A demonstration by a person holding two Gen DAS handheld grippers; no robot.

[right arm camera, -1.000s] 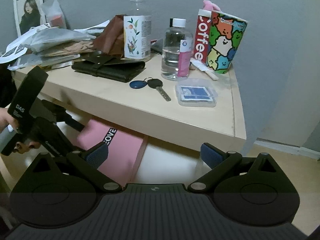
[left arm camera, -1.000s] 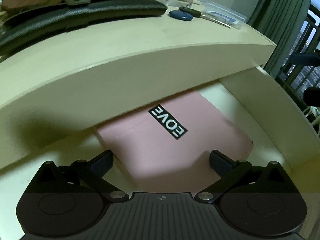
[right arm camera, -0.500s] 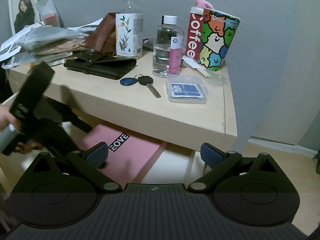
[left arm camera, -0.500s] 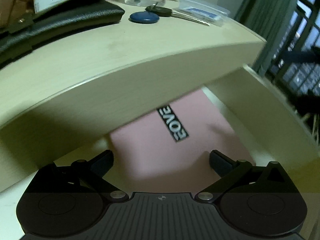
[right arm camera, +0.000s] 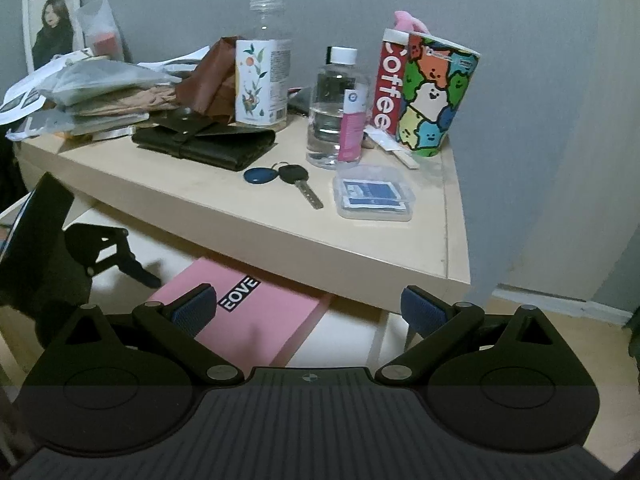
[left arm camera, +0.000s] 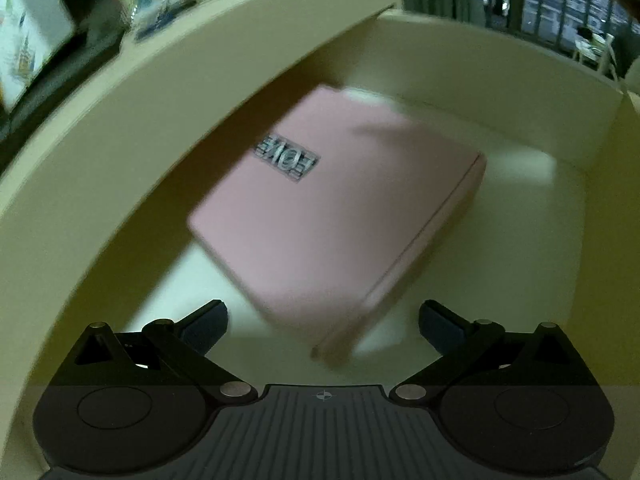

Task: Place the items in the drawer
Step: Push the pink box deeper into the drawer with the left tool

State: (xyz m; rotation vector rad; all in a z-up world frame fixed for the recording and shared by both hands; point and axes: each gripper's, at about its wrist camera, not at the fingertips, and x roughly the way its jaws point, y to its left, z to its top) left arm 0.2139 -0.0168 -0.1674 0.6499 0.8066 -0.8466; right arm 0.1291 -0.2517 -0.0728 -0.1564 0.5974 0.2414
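Left wrist view, motion-blurred. Left hand-held gripper [left arm camera: 322, 322] fingers spread wide, nothing between them, hanging over the open drawer [left arm camera: 532, 240]. Pink box [left arm camera: 332, 216] lies flat on the drawer floor, skewed to the drawer walls, near corner just ahead of the finger gap; black label with white letters [left arm camera: 287, 157] on its lid, text smeared, unreadable. Desk [left arm camera: 132, 120] front edge arcs over the drawer's upper left and covers the box's far corner. Desk-top clutter upper left too blurred to identify. Window bars [left arm camera: 560, 4] top right.
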